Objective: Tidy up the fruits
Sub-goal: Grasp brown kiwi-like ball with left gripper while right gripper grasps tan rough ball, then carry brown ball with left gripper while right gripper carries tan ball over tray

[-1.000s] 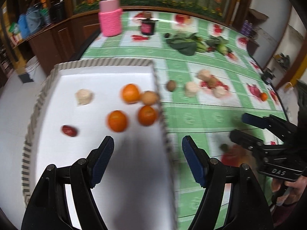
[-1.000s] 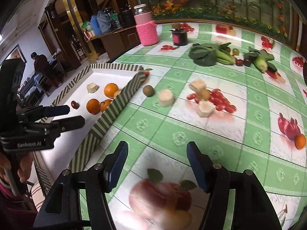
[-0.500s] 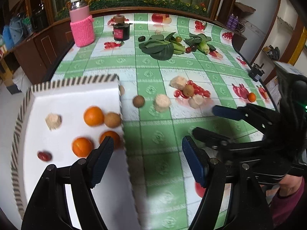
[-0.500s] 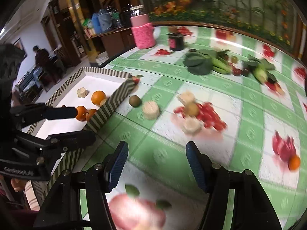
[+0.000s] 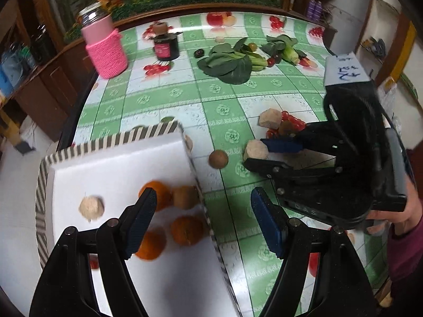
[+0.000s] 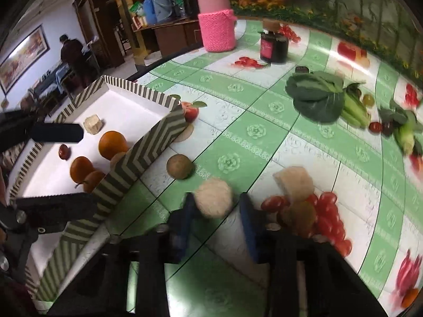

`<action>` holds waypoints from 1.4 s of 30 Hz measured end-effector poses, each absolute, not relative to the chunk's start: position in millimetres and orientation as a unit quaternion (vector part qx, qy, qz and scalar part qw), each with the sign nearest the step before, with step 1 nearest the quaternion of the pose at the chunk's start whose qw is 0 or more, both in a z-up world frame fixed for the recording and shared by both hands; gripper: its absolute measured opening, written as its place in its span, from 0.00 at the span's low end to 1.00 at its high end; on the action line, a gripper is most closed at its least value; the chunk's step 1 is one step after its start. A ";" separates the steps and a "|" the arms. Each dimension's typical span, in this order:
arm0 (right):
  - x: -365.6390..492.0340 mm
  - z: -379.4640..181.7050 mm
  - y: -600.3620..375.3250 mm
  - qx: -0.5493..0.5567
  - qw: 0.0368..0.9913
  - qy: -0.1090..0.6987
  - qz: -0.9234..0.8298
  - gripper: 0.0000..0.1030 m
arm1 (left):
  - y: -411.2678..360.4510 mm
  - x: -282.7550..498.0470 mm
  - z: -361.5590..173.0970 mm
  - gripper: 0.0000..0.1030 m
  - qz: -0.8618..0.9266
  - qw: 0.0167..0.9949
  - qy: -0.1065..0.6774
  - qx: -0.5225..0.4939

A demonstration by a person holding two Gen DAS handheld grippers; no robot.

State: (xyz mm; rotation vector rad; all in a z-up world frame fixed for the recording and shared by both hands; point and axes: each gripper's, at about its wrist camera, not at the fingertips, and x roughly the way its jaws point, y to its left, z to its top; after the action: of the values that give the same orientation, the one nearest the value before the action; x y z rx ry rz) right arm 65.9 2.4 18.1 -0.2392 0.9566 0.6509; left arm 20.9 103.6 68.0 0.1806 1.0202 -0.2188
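My right gripper [image 6: 215, 208] had just been closing, with a pale beige fruit chunk [image 6: 214, 197] between its blue pads; the left pad touched it, but I couldn't tell if the right pad did, so not a sure grip. From the left wrist view the same chunk [image 5: 256, 150] sat at the tips of the right gripper [image 5: 260, 152], on the green checked table [image 5: 169, 92]. My left gripper [image 5: 203, 220] was open and empty, hanging over the near right edge of the striped tray [image 5: 111, 142].

Inside the tray: three oranges [image 6: 112, 144], a brown round fruit against the wall, one beige chunk [image 6: 92, 123], one small red fruit [image 6: 64, 151]. A brown kiwi-like fruit [image 6: 180, 166] lay on the table just beside the tray wall, close to the chunk in my gripper. Another beige chunk [image 6: 294, 183] and a brown fruit [image 6: 301, 212] sat just right of it, on printed cherries.

Further back: leafy greens [image 6: 317, 97], a dark jar [image 6: 273, 45], a pink knit-covered jar [image 6: 216, 26]. A small orange [image 6: 409, 297] was far right, blurred.
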 end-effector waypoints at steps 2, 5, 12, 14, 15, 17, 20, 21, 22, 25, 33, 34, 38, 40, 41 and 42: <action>63.0 18.9 -6.7 -0.114 0.833 0.454 0.294 0.28 | 97.1 26.1 68.1 0.71 -0.120 0.862 0.480 0.110; 53.3 20.5 -27.0 -0.106 0.837 0.457 0.283 0.28 | 82.9 37.6 66.0 0.71 -0.172 0.849 0.477 0.149; 41.9 19.9 -57.1 -0.079 0.839 0.459 0.281 0.28 | 55.4 57.3 52.3 0.71 -0.230 0.800 0.478 0.281; 42.7 19.4 -58.8 -0.068 0.839 0.457 0.289 0.28 | 54.6 64.3 49.7 0.71 -0.241 0.789 0.487 0.288; 43.6 19.6 -60.1 -0.064 0.838 0.456 0.292 0.28 | 54.3 67.7 47.7 0.71 -0.245 0.783 0.492 0.290; 42.7 19.7 -60.3 -0.062 0.838 0.455 0.294 0.28 | 52.6 71.4 42.3 0.71 -0.245 0.776 0.497 0.302; 42.3 19.4 -60.3 -0.061 0.837 0.455 0.298 0.28 | 51.1 72.4 32.8 0.71 -0.248 0.764 0.504 0.317; 41.7 19.4 -60.5 -0.061 0.837 0.454 0.300 0.28 | 50.4 73.0 31.2 0.71 -0.250 0.761 0.507 0.318; 41.3 19.5 -60.6 -0.060 0.836 0.454 0.302 0.28 | 49.7 73.8 30.5 0.71 -0.251 0.760 0.509 0.317; 42.2 19.0 -60.8 -0.053 0.836 0.453 0.306 0.28 | 49.2 76.9 25.6 0.56 -0.250 0.756 0.515 0.315; 41.2 19.8 -62.0 -0.054 0.838 0.454 0.298 0.28 | 56.2 79.4 23.4 0.20 -0.249 0.765 0.524 0.279; 40.7 20.9 -62.2 -0.053 0.839 0.453 0.297 0.28 | 56.7 78.5 23.5 0.20 -0.246 0.766 0.525 0.276; 35.9 29.4 -64.5 -0.048 0.844 0.445 0.295 0.28 | 58.2 69.5 28.7 0.20 -0.237 0.778 0.523 0.255; 30.9 33.6 -65.1 -0.046 0.847 0.440 0.295 0.28 | 58.6 62.0 35.8 0.20 -0.232 0.788 0.520 0.233; 27.9 35.4 -65.2 -0.045 0.848 0.439 0.295 0.28 | 58.2 56.7 40.0 0.20 -0.232 0.794 0.518 0.220; 24.0 36.9 -65.4 -0.045 0.848 0.438 0.294 0.28 | 57.4 50.1 43.1 0.20 -0.233 0.797 0.516 0.209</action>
State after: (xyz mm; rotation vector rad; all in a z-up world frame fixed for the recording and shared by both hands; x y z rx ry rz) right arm 24.0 -65.4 36.9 -0.0947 0.9225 0.6197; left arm 50.1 57.4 43.1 0.4488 1.1091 -0.5004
